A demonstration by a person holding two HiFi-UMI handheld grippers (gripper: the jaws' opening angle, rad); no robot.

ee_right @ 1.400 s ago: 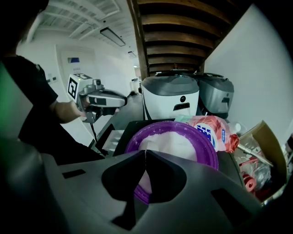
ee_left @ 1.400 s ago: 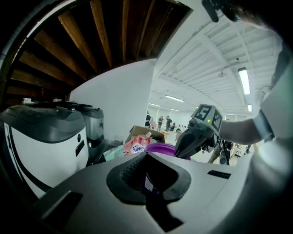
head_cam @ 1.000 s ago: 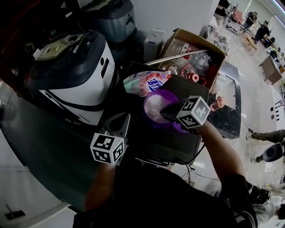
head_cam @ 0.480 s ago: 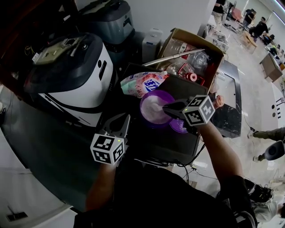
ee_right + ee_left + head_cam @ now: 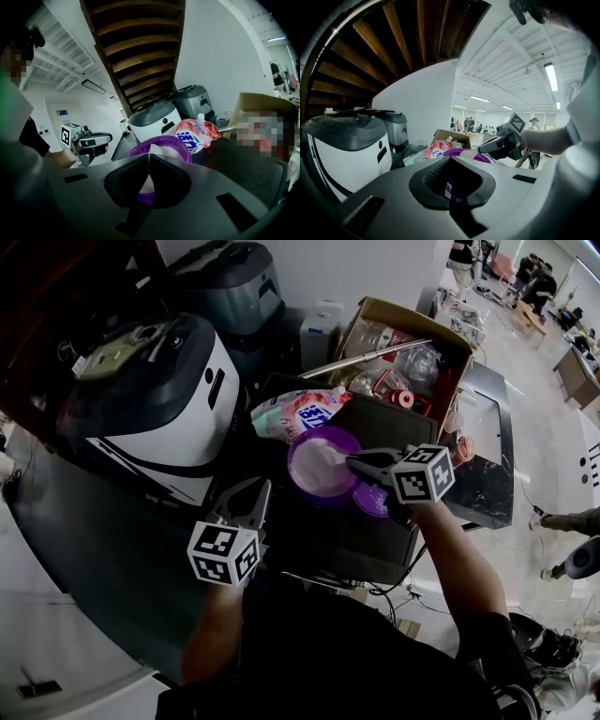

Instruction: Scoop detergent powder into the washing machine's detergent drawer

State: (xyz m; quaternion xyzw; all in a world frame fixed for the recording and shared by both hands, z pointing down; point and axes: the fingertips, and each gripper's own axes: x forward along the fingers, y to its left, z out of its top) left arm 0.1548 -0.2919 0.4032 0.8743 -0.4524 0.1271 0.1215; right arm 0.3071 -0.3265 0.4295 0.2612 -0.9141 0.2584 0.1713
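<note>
Scoop in the powder tub, spare tool waiting alongside

The right tool (image 5: 149, 158) reaches over the purple tub (image 5: 298, 488) on the dark bench (image 5: 328, 542). Its jaws are pinched together on what looks to me like a pale scoop (image 5: 157, 149), dipped into the white detergent powder (image 5: 319, 470), presumably to load it. The left tool (image 5: 451, 158) hangs just beside the tub with its jaws together on nothing, I'd guess held close so it can steady the tub. The tub's lid (image 5: 370, 500) lies next to it and a detergent pouch (image 5: 298, 412) lies behind, both clear of the scooping. The white-and-black machine (image 5: 159, 409) stands to the left. I can't make out its drawer from here.
</note>
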